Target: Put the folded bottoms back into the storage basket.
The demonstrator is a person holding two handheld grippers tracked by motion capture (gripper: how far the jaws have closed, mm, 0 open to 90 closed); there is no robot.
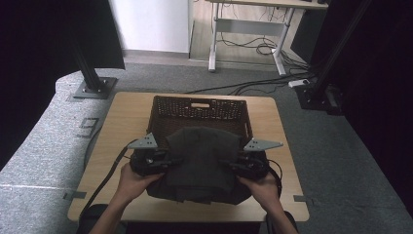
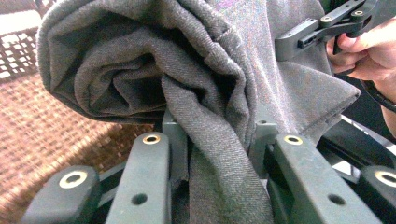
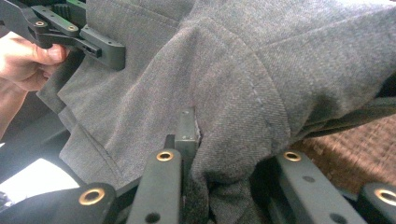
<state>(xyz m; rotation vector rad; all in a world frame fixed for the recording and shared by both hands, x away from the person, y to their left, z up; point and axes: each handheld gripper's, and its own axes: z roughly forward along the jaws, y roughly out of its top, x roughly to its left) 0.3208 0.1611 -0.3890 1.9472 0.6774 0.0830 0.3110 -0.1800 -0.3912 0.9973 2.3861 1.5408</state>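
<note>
Folded dark grey garment point(image 1: 202, 161), thick woven fabric, slung between both hands above near half of table point(image 1: 124, 114); near hem drooping toward table edge, far fold overlapping front rim of brown wicker basket point(image 1: 197, 109). Long axis of bundle running left to right across table, parallel to basket's front wall.

Left hand-held gripper point(image 1: 163, 161) clamped on left edge of garment; in left gripper view a thick rolled fold point(image 2: 219, 154) pinched between jaws, basket weave point(image 2: 42, 135) visible below and to the side. Right hand-held gripper point(image 1: 238, 166) clamped on right edge; in right gripper view a bunched seam point(image 3: 219, 163) caught between jaws. Both grips on opposite ends, roughly level with each other, neither hand clearly nearer basket.

Key relation: basket directly ahead of both hand-held grippers, opening just beyond garment's far fold, centred between the hands. Judged next move: straight carry forward, then lowering into basket. Risk: trailing near hem catching on front rim.
</note>
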